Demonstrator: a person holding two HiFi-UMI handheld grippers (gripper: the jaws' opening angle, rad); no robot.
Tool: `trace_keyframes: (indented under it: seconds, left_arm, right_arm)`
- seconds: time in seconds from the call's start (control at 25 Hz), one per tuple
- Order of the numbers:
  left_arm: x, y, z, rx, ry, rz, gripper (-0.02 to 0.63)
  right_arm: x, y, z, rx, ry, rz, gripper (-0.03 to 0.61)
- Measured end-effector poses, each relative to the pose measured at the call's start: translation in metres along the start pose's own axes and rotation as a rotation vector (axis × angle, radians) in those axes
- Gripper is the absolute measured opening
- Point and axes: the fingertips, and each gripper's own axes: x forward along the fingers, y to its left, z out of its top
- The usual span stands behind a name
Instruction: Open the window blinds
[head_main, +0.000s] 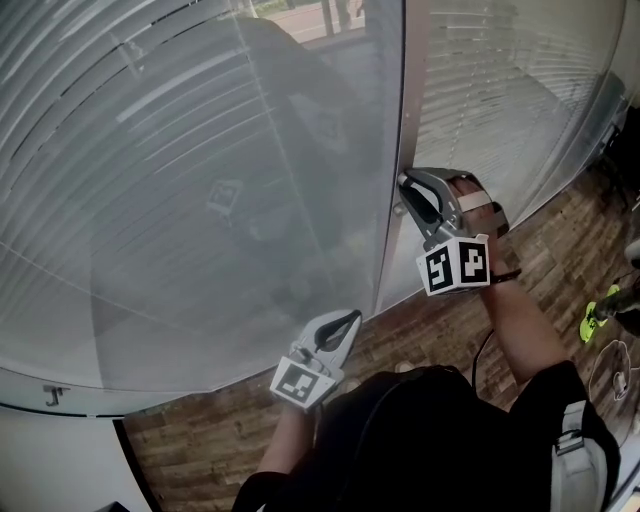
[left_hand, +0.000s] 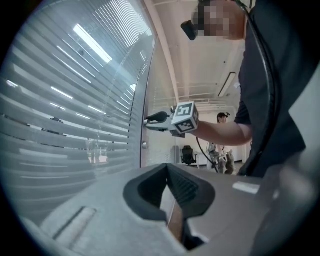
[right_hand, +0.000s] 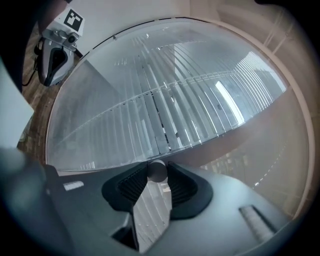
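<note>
Nearest the person, low and left of the frame post (head_main: 398, 140), the left gripper (head_main: 348, 320) hangs with its fingers together and empty. At the post, the right gripper (right_hand: 157, 176) pinches a small round knob (right_hand: 157, 170), probably the blinds' control. The blinds (head_main: 180, 160) spread behind glass on both sides of the post.

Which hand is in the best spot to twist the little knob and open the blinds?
Right. The right gripper is up at the window frame, its jaws closed on the round knob. The left gripper hangs lower, away from the frame, shut on nothing.
</note>
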Motion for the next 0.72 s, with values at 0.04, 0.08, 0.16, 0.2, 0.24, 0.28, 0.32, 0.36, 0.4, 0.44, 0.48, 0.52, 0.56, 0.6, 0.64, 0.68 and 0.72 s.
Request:
trace_keyframes:
  seconds: [0.04,0.08,0.16,0.2,0.24,0.28,0.32,0.36,0.4,0.44,0.48,0.52,0.56,0.6,0.64,0.68,0.72]
  left_arm:
    - [-0.001,0.000,0.000,-0.001,0.001,-0.001,0.005]
    - [-0.002,0.000,0.000,-0.003,0.001,-0.002,0.005]
    - [-0.005,0.001,0.000,-0.001,0.004,-0.004,0.005]
    - [-0.007,0.001,0.000,0.000,0.007,-0.005,0.005]
    - [-0.009,0.002,0.000,0.002,0.011,-0.006,0.005]
    - [-0.011,0.002,-0.001,0.004,0.014,-0.006,0.005]
    - [-0.013,0.003,-0.003,0.005,0.016,-0.006,0.005]
    - [-0.014,0.003,-0.005,0.006,0.019,-0.006,0.005]
    - [-0.016,0.003,-0.007,0.005,0.021,-0.005,0.005]
    - [-0.018,0.003,-0.009,0.003,0.022,-0.005,0.005]
    - [-0.019,0.003,-0.008,0.001,0.023,-0.005,0.005]
    - [-0.021,0.003,-0.007,-0.001,0.023,-0.005,0.005]
    - [-0.023,0.003,-0.005,-0.003,0.024,-0.006,0.005]
    - [-0.025,0.003,-0.004,-0.003,0.025,-0.005,0.005]
    - [-0.027,0.003,-0.003,-0.003,0.027,-0.004,0.005]
    - [-0.028,0.004,-0.003,-0.003,0.029,-0.003,0.005]
    - [-0.030,0.005,-0.004,-0.003,0.032,-0.001,0.005]
  right_arm:
    - [0.000,-0.001,0.000,0.038,-0.007,0.006,0.127]
    - [0.000,-0.002,0.000,0.080,-0.015,0.013,0.129]
    - [0.000,-0.004,-0.001,0.141,-0.022,0.017,0.129]
    - [0.000,-0.004,0.000,0.162,-0.022,0.015,0.129]
    - [0.000,-0.005,0.000,0.191,-0.024,0.015,0.129]
    - [0.000,-0.005,0.000,0.237,-0.030,0.017,0.129]
    - [0.000,-0.005,-0.001,0.302,-0.042,0.020,0.129]
    - [0.001,-0.005,-0.003,0.378,-0.060,0.020,0.129]
    - [0.002,-0.004,-0.005,0.458,-0.081,0.018,0.129]
    - [0.003,-0.004,-0.006,0.532,-0.100,0.017,0.129]
    - [0.003,-0.004,-0.006,0.598,-0.112,0.017,0.129]
    - [0.003,-0.006,-0.006,0.658,-0.117,0.019,0.129]
    - [0.001,-0.009,-0.006,0.715,-0.120,0.021,0.129]
    - [0.001,-0.012,-0.007,0.772,-0.125,0.021,0.129]
    - [0.001,-0.014,-0.009,0.823,-0.131,0.020,0.129]
    - [0.001,-0.015,-0.011,0.867,-0.137,0.017,0.129]
    - [0.002,-0.015,-0.013,0.905,-0.142,0.014,0.129]
